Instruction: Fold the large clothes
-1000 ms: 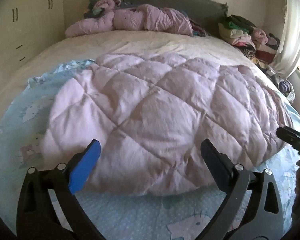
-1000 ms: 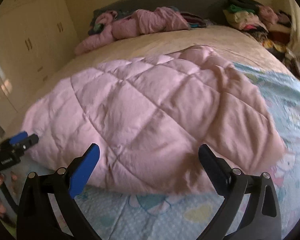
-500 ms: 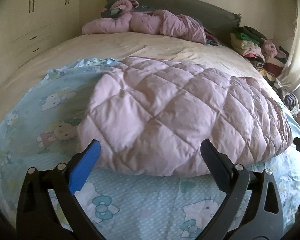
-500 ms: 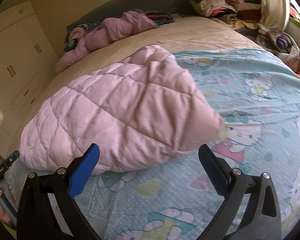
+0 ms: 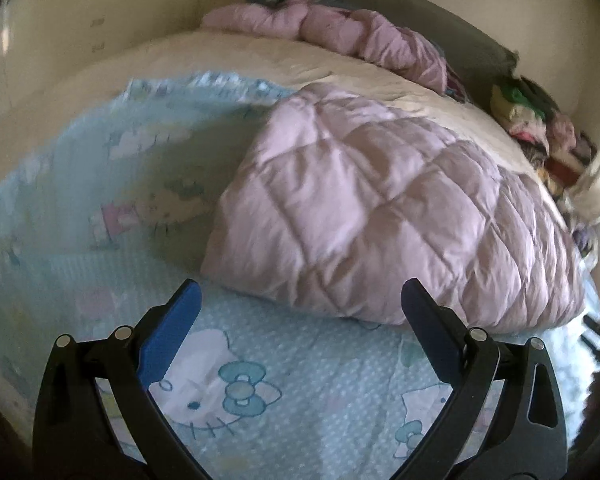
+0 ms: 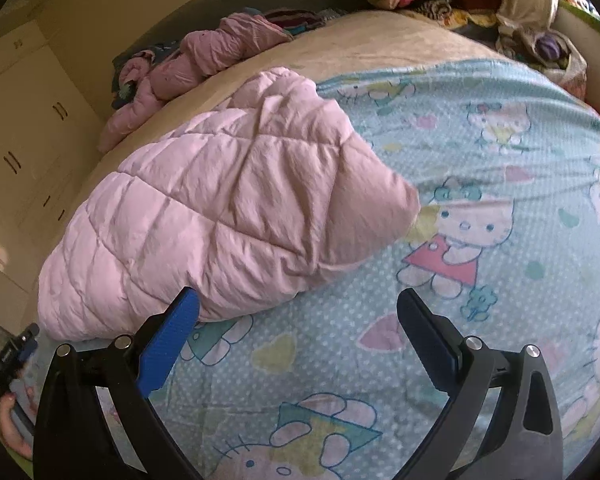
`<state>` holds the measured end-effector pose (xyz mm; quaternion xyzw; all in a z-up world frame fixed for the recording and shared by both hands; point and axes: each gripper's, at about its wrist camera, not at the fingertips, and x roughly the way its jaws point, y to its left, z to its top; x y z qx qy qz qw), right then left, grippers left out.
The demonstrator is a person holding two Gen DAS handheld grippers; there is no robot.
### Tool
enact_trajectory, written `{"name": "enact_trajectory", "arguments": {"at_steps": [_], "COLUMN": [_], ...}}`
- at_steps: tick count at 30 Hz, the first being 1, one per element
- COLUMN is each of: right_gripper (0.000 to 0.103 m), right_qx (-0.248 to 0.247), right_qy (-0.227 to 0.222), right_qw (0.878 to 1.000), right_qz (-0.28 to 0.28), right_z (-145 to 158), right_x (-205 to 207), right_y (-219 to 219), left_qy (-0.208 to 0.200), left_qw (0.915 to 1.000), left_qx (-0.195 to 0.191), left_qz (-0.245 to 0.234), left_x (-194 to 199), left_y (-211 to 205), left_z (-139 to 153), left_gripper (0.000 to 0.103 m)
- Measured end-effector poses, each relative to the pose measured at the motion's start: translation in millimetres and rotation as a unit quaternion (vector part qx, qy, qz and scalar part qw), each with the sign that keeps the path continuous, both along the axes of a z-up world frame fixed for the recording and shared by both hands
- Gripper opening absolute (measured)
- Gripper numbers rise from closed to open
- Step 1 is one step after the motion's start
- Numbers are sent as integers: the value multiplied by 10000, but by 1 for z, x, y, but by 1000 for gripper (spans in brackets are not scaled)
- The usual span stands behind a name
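The pink quilted garment lies folded on the light-blue cartoon-print sheet, just ahead of the left gripper and ahead-left of the right gripper, whose blue left finger sits close to the garment's near edge; contact cannot be told. Bare sheet spreads left of the garment in the left view and right of it in the right view. Both grippers are spread wide, holding nothing. Farther back lie a crumpled pink jacket and stacked clothes.
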<state>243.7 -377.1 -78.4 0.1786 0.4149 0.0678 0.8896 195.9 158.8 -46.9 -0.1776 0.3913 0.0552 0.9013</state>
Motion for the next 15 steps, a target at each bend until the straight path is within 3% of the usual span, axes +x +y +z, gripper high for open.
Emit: {"name": "enact_trajectory", "arguments": {"at_steps": [6, 11, 15], "right_gripper": [99, 99, 99], "right_qx": [217, 339, 566], "right_qy": [174, 230, 367], "right_qw": [9996, 9991, 9975], "right_qz": [-46, -68, -211], "right_z": [-7, -9, -13], "right_x": [9, 19, 29], "right_y": [6, 11, 8], "left_qy": [127, 159, 269], "left_qw": [9942, 9781, 9665], "left_qx": [-1065, -2072, -2533], "left_qz": [85, 80, 330], "left_x": [4, 18, 30], "left_y": [23, 28, 33], "left_z": [-15, -28, -42], "left_gripper": [93, 93, 93]}}
